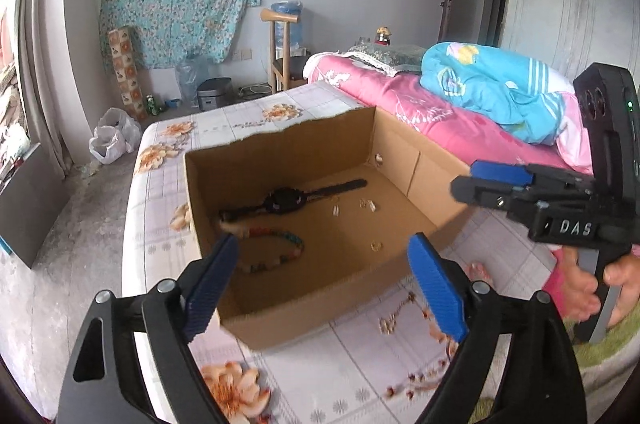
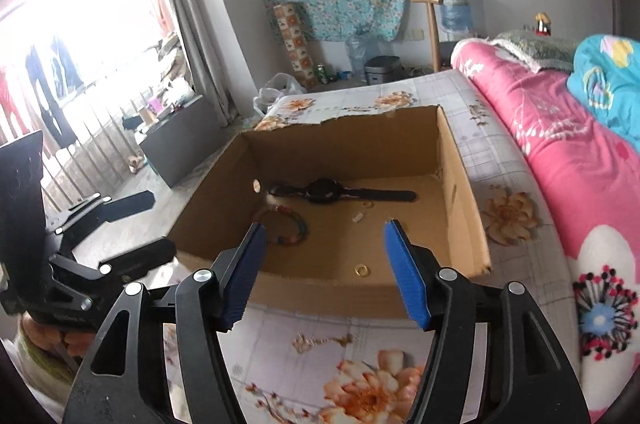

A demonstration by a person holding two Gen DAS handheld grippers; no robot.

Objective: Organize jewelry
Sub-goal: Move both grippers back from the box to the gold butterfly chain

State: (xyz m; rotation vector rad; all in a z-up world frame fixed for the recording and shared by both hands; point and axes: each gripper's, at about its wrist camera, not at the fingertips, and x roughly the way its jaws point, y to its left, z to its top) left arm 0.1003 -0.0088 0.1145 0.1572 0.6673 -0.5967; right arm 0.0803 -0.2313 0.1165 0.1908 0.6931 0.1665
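Observation:
An open cardboard box [image 1: 412, 180] [image 2: 460, 192] sits on a floral-covered table. Inside lie a black wristwatch [image 1: 286, 201] [image 2: 326, 191], a coloured bead bracelet [image 1: 276, 250] [image 2: 290, 222], a gold ring [image 1: 375, 246] [image 2: 362, 269] and small pale earrings [image 1: 368, 204] [image 2: 357, 217]. My left gripper [image 1: 324, 276] is open and empty, above the box's near edge. My right gripper [image 2: 325, 268] is open and empty, over the near wall. It also shows in the left wrist view [image 1: 480, 180] at the box's right side. The left gripper shows in the right wrist view [image 2: 132, 224] to the left of the box.
The floral table cover [image 1: 344, 376] [image 2: 320, 356] lies under the box. A bed with a pink quilt [image 1: 432, 112] [image 2: 560, 128] and a blue blanket [image 1: 488, 80] runs along the right. A chair [image 1: 282, 56], bags and a pot stand by the far wall.

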